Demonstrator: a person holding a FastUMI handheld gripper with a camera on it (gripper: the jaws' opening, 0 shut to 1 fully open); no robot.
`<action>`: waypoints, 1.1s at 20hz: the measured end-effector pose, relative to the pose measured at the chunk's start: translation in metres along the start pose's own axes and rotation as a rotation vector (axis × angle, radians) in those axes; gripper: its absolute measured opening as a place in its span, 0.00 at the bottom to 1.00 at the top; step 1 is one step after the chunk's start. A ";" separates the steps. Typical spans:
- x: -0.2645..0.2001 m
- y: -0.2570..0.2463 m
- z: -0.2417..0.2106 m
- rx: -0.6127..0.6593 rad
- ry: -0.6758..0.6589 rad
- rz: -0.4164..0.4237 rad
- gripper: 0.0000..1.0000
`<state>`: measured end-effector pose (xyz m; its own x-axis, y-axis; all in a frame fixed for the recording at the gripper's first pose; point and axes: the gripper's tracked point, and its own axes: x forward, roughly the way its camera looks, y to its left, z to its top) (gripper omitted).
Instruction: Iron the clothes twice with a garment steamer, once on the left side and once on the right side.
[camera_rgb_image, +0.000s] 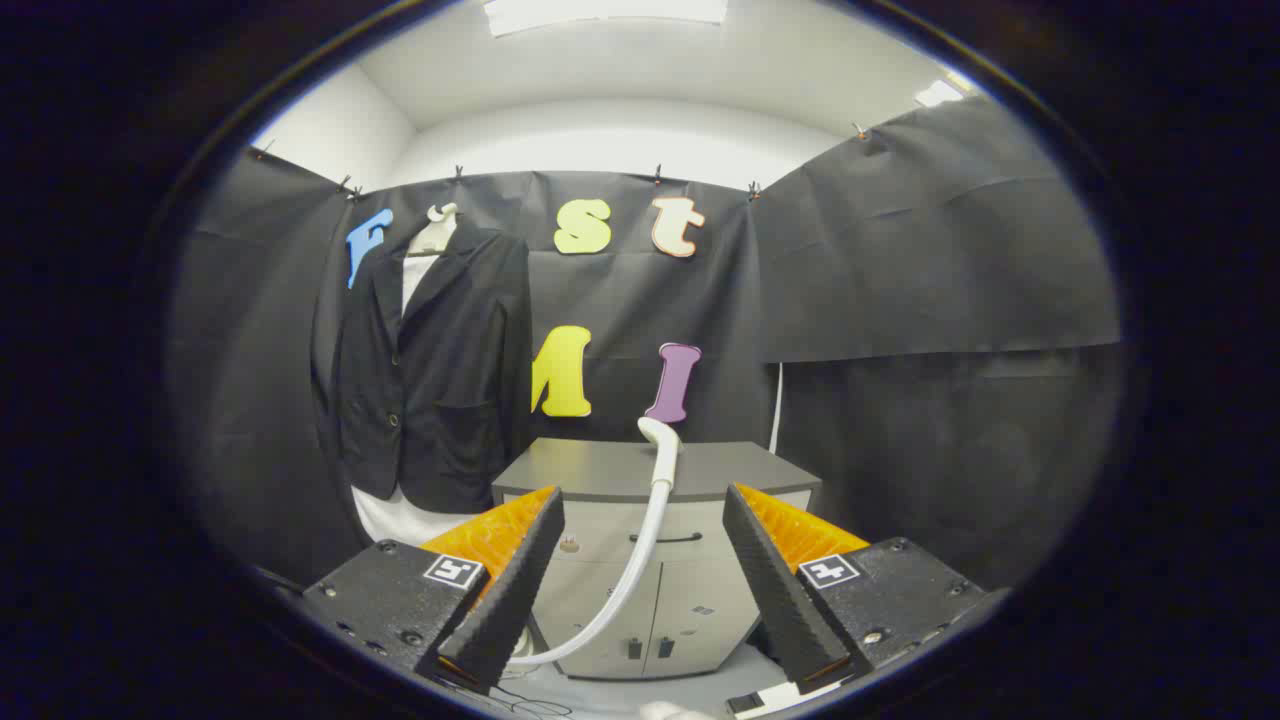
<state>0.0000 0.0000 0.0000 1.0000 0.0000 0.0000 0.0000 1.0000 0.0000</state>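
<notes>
- The gripper (640, 570) is held with its fingers spread apart, nothing grasped.
- Just beyond them, the steamer head (660, 436) is seen resting on the grey cabinet (610, 468); its rigid handle is judged the best grip, the hose (640, 560) being floppy.
- Farther off, beside the cabinet, the soft jacket (430, 370) is hung.

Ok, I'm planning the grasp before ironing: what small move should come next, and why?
Probably ease forward toward the steamer head on the cabinet: the gripper is open, its fingers apart and holding nothing, the hose hanging ahead between them, the jacket untouched.
</notes>
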 end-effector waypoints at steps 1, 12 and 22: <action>0.000 0.002 0.000 -0.003 0.005 0.001 1.00; 0.000 0.006 -0.009 0.004 0.033 -0.005 1.00; 0.025 -0.001 0.020 0.005 -0.018 -0.051 1.00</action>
<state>0.0248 -0.0010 0.0198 0.9985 -0.0512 0.0175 0.0511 0.9987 0.0057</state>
